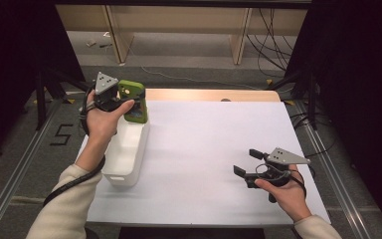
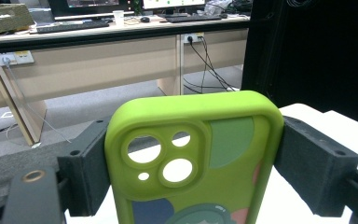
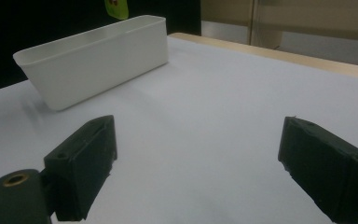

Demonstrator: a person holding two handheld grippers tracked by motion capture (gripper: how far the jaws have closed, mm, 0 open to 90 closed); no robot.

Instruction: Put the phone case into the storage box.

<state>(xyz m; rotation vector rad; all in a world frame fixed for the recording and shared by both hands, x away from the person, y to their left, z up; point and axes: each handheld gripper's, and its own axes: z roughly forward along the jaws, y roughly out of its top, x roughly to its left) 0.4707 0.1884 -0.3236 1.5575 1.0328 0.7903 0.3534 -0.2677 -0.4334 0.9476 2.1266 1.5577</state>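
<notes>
Left side, high view: left hand [image 1: 101, 121] holds the left gripper [image 1: 121, 99] above the far end of a white bin [image 1: 127, 154]. Fingers clenched on a green phone case [image 1: 133, 101], one on each long edge. Case is off the tabletop, upright, long axis near vertical, camera-cutout end uppermost, lower end hanging over the bin's far end; whether it touches the rim cannot be told.

Left gripper view: phone case [image 2: 200, 163] seen from its back, camera cutouts upper left, coloured patches and a round printed figure lower down. Left finger [image 2: 86, 170] presses the case's left edge, right finger on its right edge. Beyond: desks, cables on the floor.

White bin: long, narrow, open-topped, on the left part of the white tabletop [image 1: 214, 144], long axis running near to far. In the right gripper view the bin [image 3: 93, 60] lies at upper left, with a scrap of the green phone case [image 3: 116, 8] above its far end.

Right side, high view: right hand [image 1: 286, 191] holds the right gripper [image 1: 247, 163] low over the near right of the tabletop, well apart from the bin, pointing left. Fingers [image 3: 81, 163] released, spread wide, with bare tabletop between them.
</notes>
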